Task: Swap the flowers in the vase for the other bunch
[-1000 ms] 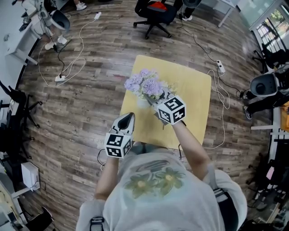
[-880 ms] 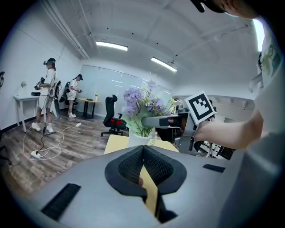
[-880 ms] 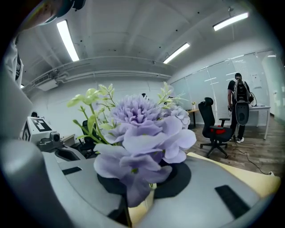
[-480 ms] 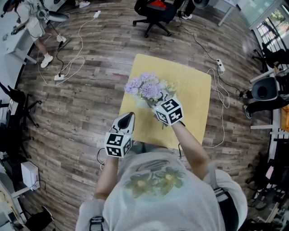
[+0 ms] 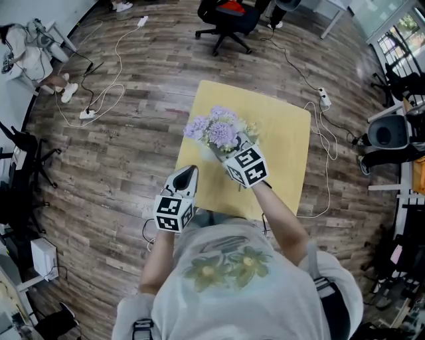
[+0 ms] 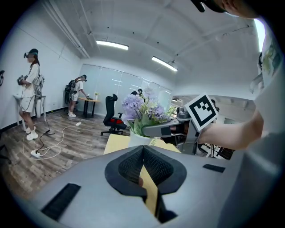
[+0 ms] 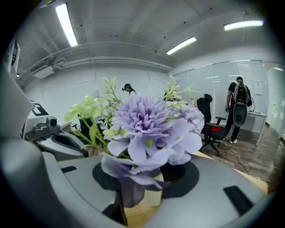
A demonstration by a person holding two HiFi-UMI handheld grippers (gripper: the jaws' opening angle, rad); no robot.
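Observation:
A bunch of purple flowers [image 5: 216, 129] with green sprigs stands in a white vase [image 5: 212, 154] on the yellow table [image 5: 282, 133]. My right gripper [image 5: 230, 150] reaches into the bunch from the near right. In the right gripper view the blooms [image 7: 147, 129] fill the space between its jaws. Those jaws have just been opening, and a gap with bare table shows beside the petals. My left gripper [image 5: 189, 172] hovers at the table's near left edge, tips together, holding nothing. From the left gripper view the vase [image 6: 139, 139] and the right gripper [image 6: 165, 129] lie ahead.
A black office chair [image 5: 226, 20] stands beyond the table. Cables and a power strip [image 5: 87, 114] lie on the wood floor at left; another cable [image 5: 324, 143] runs along the table's right side. A person [image 5: 26, 56] is at the far upper left.
My right gripper has sunk slightly toward the table with the bunch, which shifted a little right. The left gripper has kept still. The person at upper left moved further left.

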